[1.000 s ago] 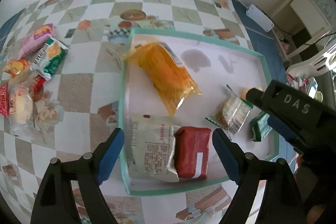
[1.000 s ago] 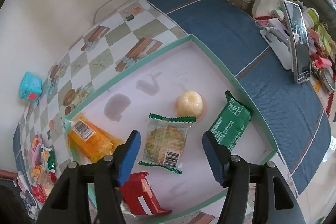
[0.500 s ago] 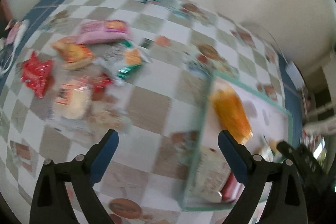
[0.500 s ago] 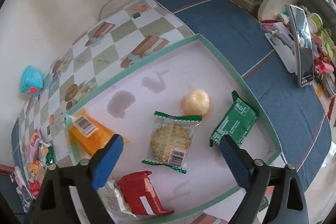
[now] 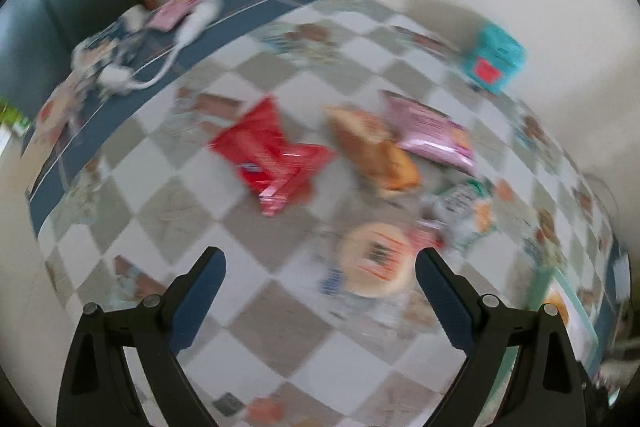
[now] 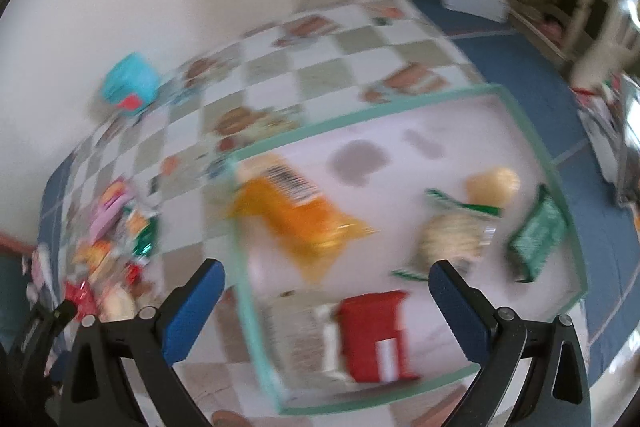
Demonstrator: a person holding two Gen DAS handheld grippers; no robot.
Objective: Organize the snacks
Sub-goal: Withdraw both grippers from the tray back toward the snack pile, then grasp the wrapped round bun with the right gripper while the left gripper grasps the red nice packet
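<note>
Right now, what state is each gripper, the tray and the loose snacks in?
Left gripper: open, empty, above the loose snacks.
Right gripper: open, empty, above the tray.
Tray: on the table, holding several snacks.
Red packet: loose on the table, outside the tray.
Pink packet: loose, outside the tray.

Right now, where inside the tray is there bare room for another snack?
The tray's far half is bare, behind the orange bag and jelly cup. The near edge is crowded by the red packet and green packet.

Red packet [image 5: 274, 157] – glossy, probably foil; fingers [image 5: 196, 301] – matt.
</note>
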